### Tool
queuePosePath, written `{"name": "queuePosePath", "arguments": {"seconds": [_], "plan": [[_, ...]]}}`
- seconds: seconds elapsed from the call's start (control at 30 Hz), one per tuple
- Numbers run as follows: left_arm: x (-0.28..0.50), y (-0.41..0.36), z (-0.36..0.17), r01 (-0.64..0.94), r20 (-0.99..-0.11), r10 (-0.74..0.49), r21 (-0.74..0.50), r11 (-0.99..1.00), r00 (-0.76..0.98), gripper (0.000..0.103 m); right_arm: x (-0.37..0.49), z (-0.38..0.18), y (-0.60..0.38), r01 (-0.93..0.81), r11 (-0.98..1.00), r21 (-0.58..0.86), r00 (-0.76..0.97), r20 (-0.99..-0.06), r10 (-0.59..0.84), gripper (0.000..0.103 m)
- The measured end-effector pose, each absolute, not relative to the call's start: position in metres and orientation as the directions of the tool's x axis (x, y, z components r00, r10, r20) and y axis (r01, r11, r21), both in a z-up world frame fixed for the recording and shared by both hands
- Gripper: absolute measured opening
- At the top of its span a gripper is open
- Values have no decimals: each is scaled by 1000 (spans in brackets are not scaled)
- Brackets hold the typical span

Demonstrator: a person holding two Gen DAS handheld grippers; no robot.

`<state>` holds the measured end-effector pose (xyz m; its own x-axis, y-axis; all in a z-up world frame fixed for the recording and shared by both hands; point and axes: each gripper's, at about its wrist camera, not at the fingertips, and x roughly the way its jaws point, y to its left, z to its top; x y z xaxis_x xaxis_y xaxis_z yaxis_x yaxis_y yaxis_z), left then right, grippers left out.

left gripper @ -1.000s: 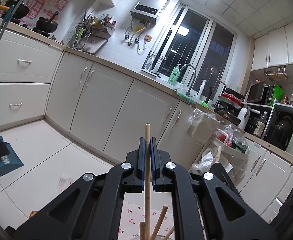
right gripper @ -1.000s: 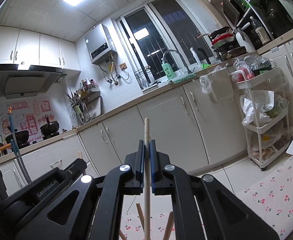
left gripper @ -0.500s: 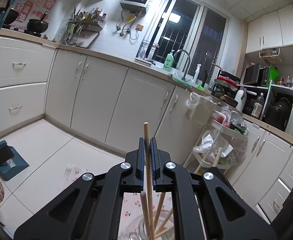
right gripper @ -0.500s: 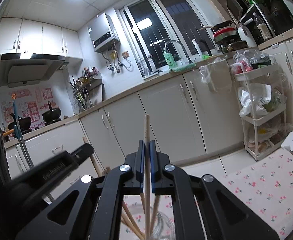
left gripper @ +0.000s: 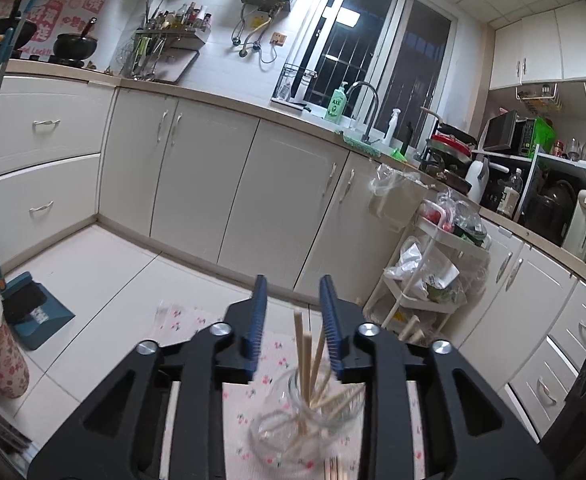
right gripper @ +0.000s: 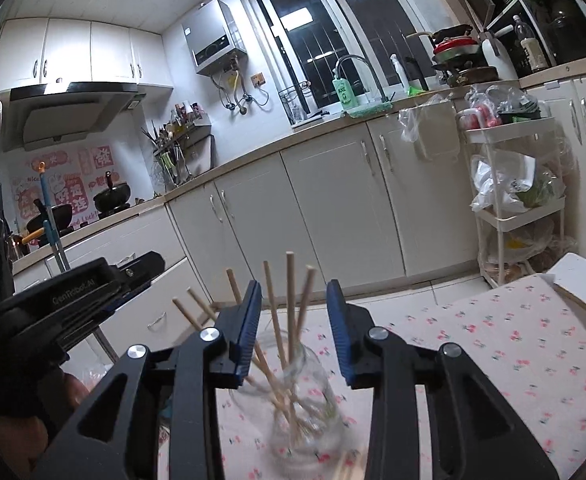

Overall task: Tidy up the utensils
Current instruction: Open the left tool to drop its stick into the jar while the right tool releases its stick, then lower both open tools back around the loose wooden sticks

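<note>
Your left gripper [left gripper: 293, 320] and right gripper [right gripper: 295, 320] both have jaws opening, clamping nothing. The chopsticks [right gripper: 289, 320] stand leaning in the glass jar [right gripper: 305, 412] on the table [right gripper: 513, 344], upright so they stay gathered.

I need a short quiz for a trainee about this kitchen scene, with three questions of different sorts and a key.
1. True or false: the clear glass jar holding thin wooden chopsticks stands on a white cloth printed with pink flowers.
2. Multiple choice: the right tool is A) clamped on one chopstick, B) opening with its pads off the chopsticks, C) gripping the jar rim.
3. Fill in: in the left wrist view, the blue ______ lies on the floor tiles, left of the left tool.

Key: 1 true; 2 B; 3 dustpan.
</note>
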<state>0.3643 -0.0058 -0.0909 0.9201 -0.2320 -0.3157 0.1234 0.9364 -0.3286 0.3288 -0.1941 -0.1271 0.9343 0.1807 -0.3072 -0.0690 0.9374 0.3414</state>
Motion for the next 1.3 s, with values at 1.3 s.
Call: {"name": "queuePosePath", "arguments": {"seconds": [1.3], "plan": [[320, -85, -220, 235, -811, -195, -73, 969, 552, 60, 278, -232, -222, -28, 997, 66, 523, -849, 70, 10]]}}
